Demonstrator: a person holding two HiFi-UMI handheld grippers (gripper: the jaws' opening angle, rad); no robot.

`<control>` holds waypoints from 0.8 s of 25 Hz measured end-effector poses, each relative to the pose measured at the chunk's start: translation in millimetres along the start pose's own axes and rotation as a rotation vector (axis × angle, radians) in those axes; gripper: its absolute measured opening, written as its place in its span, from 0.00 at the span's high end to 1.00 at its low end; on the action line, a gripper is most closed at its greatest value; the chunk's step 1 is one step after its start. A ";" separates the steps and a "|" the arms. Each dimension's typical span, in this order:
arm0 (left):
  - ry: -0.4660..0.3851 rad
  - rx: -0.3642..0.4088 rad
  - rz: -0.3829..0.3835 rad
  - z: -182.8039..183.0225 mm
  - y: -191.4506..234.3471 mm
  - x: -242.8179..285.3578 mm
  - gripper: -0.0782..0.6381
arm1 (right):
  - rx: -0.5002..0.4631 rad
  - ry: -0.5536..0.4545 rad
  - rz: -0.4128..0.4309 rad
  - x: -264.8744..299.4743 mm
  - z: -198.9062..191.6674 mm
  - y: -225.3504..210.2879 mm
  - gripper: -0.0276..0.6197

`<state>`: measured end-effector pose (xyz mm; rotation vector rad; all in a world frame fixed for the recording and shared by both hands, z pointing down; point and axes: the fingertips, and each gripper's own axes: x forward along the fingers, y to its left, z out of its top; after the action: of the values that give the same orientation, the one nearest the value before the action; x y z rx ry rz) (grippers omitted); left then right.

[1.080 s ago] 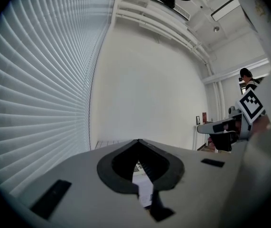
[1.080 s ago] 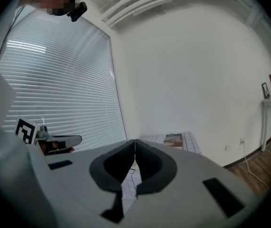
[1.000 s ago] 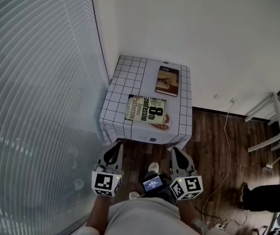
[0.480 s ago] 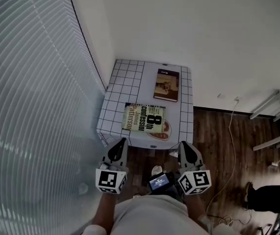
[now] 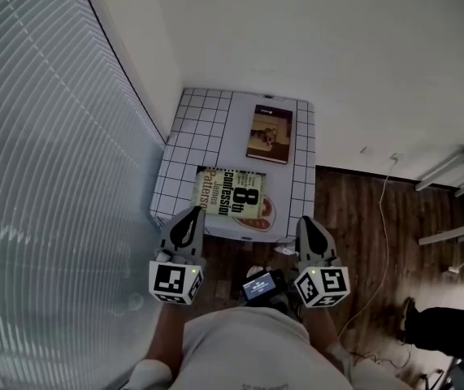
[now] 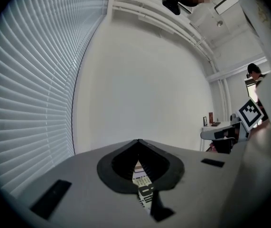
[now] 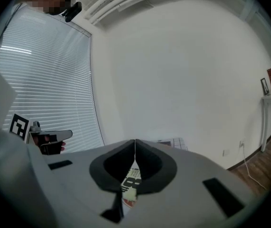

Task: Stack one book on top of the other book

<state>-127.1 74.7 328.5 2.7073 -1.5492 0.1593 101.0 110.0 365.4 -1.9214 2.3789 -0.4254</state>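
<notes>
Evidently pre-grasp, the left tool (image 5: 189, 217) and right tool (image 5: 306, 223) are hovering clenched and empty off the desk's (image 5: 207, 120) near edge, likely needing next to open around the near book (image 5: 233, 197).

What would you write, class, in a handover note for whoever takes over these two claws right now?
Shut and empty: left claw and right claw, both in front of the grid-patterned white table.
The large white-and-green paperback lies flat near the table's front edge. The small brown book lies flat behind it, apart.
Done: nothing stacked yet.
Left: grip one book and set it on the other.
</notes>
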 end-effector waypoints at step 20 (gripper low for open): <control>-0.001 -0.060 -0.027 1.9 0.6 86.1 0.88 | -0.014 0.075 0.007 55.4 1.1 -32.0 0.94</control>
<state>-84.2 0.3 335.0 2.6812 -1.4922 0.1099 119.2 50.3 379.3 -1.9364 2.4393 -0.4906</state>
